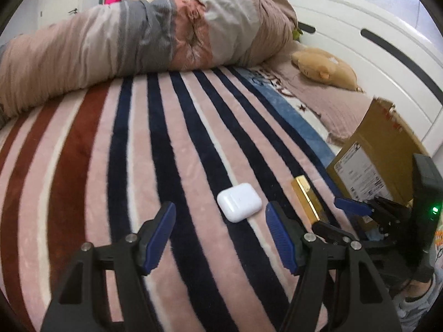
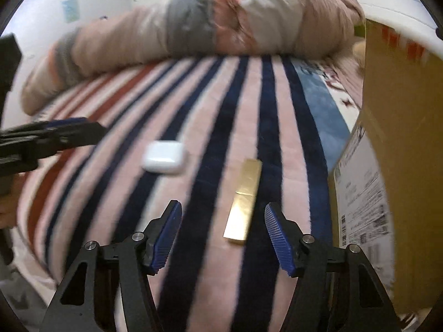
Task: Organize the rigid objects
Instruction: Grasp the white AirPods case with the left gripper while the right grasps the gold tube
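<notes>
A white earbud case (image 1: 239,202) lies on the striped blanket (image 1: 166,144), just ahead of my open, empty left gripper (image 1: 220,235). A gold bar-shaped box (image 1: 306,198) lies to its right. In the right wrist view the gold box (image 2: 243,199) lies between and just ahead of the fingers of my open, empty right gripper (image 2: 223,235), and the white case (image 2: 164,160) lies further left on the blanket (image 2: 221,116). The right gripper also shows in the left wrist view (image 1: 343,215), beside the gold box. The left gripper's tip shows at the left edge of the right wrist view (image 2: 69,132).
A cardboard box (image 1: 373,160) with a shipping label stands at the right, also in the right wrist view (image 2: 393,166). A rolled duvet (image 1: 144,33) lies across the back. A tan plush toy (image 1: 324,67) sits by the white headboard (image 1: 373,41).
</notes>
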`<state>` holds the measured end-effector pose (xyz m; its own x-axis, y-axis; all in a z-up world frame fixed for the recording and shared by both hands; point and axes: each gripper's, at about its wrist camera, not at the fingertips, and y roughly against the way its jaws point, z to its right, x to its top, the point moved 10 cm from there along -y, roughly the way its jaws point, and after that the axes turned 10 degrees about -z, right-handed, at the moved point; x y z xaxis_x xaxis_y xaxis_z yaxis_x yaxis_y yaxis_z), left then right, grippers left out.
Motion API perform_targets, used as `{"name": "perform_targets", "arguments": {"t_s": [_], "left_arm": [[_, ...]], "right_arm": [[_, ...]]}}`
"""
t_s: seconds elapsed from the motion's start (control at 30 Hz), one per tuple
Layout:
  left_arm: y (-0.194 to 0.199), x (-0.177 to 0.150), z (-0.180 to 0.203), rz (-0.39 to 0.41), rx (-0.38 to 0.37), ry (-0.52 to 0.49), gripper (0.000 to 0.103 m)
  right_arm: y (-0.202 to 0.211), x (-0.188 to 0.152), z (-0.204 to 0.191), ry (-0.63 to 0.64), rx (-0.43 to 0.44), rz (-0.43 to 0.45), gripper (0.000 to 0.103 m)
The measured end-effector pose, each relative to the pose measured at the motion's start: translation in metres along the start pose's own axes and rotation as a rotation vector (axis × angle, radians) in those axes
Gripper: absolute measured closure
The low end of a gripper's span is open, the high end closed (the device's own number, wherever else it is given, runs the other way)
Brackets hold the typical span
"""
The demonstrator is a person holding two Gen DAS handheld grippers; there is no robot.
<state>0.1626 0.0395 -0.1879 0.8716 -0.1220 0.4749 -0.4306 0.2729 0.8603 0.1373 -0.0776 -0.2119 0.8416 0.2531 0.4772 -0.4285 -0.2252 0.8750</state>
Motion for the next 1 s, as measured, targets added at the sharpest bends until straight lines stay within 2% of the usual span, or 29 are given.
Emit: {"name": "perform_targets", "arguments": {"t_s": [0.03,0.13,0.2,0.27,0.4,0.57,0.6,0.63,0.67,0.83,0.93,1.0], "left_arm": [[-0.007,0.000,0.002,-0.011,0.000,-0.006,0.039],[-0.029,-0.002,0.006,-0.046,-0.016,-0.015,0.039],[-0.045,-0.003,0.010,-0.073,-0.030,-0.017,0.039],[-0.060,-0.005,0.015,-0.099,-0.042,-0.020,0.039],[-0.083,-0.003,0.021,-0.121,-0.035,-0.014,0.038],[-0.094,0.008,0.029,-0.061,-0.001,0.010,0.036],[-0.096,0.009,0.029,-0.056,0.015,0.013,0.038],[-0.098,0.011,0.028,-0.052,0.038,0.011,0.047],[-0.100,0.011,0.027,-0.046,0.069,0.007,0.050],[-0.093,0.008,0.027,-0.047,0.056,-0.007,0.050],[-0.082,0.001,0.025,-0.045,0.020,0.008,0.050],[-0.073,-0.004,0.022,-0.035,0.031,0.014,0.050]], "right_arm": [[-0.006,0.000,0.004,-0.007,0.001,-0.011,0.048],[-0.027,0.005,0.014,-0.025,-0.005,-0.039,0.063],[-0.033,0.007,0.020,-0.027,-0.008,-0.025,0.082],[-0.033,0.009,0.024,-0.022,-0.006,-0.004,0.087],[-0.034,0.007,0.025,-0.006,0.005,0.004,0.088],[-0.031,0.003,0.025,-0.006,0.019,0.012,0.088],[-0.031,0.004,0.026,-0.001,0.017,0.014,0.089],[-0.031,0.004,0.024,-0.002,0.018,0.014,0.089],[-0.030,0.002,0.025,-0.002,0.021,0.014,0.089],[-0.027,0.001,0.023,0.009,0.020,0.013,0.089],[-0.022,0.001,0.020,0.021,0.030,0.016,0.089],[-0.016,0.002,0.013,0.049,0.034,0.027,0.089]]}}
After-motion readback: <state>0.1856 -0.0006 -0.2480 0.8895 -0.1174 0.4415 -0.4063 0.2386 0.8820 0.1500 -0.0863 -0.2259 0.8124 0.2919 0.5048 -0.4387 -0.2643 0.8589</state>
